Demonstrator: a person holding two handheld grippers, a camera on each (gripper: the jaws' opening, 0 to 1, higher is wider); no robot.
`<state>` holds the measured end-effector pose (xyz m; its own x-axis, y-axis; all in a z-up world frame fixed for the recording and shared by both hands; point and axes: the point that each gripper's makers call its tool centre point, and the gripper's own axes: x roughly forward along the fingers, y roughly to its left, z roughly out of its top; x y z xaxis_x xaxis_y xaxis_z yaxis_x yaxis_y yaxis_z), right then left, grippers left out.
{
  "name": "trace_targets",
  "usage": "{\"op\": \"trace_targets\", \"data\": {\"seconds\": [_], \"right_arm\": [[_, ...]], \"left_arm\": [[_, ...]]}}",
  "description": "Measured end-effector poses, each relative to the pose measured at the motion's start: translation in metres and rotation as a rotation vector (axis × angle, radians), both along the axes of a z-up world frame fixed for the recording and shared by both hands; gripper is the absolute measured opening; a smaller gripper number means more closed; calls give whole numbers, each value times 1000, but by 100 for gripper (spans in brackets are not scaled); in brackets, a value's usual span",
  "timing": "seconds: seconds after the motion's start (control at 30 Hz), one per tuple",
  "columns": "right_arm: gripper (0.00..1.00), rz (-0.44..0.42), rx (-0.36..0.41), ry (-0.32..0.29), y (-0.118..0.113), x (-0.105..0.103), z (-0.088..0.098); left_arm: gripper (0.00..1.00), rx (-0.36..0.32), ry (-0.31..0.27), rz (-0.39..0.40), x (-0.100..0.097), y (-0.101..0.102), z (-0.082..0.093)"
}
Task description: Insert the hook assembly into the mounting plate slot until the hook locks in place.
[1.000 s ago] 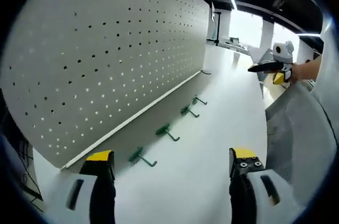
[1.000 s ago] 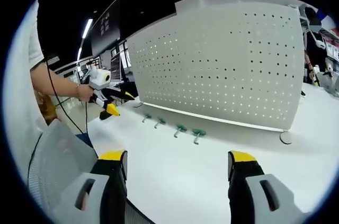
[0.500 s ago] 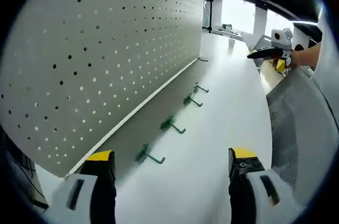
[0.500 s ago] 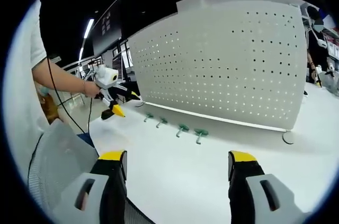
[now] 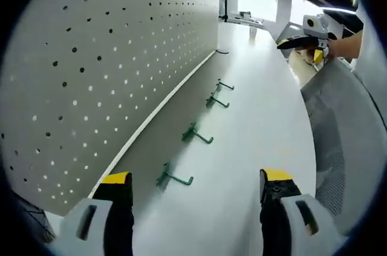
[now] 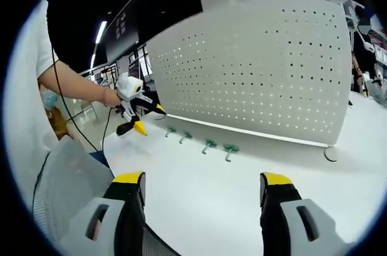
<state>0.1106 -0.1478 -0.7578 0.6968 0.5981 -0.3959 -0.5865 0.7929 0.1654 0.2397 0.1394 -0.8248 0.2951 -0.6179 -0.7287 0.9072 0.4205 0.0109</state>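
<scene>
Notably, four green hooks (image 5: 174, 177) lay in a row on the white worktop (image 5: 254, 123) beside the pegboard's (image 5: 91, 56) lower edge; left claw (image 5: 190, 186) and right claw (image 6: 196, 186) stood apart, empty, above open worktop.

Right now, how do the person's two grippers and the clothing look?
Each gripper has black jaws with yellow tips and light grey housings. The left gripper carries a white box on top, with a thin black cable hanging from it. The right gripper looks the same. The person wears a short white sleeve.
</scene>
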Motion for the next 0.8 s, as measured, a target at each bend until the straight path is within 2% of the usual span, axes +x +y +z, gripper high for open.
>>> {"op": "trace_targets", "data": {"seconds": [0.1,0.33,0.57,0.8], "right_arm": [[75,0,0,5,0,-1,-1],[76,5,-3,15,0,-2,-4],[75,3,-3,22,-1,-3,-6],[72,-6,-9,17,-3,-4,-6]], "left_arm": [[89,13,3,-14,3,1,-1],[88,96,7,-88,9,8,-11],[88,176,17,-187,8,9,-20],[85,234,23,-249,10,10,-31]]}}
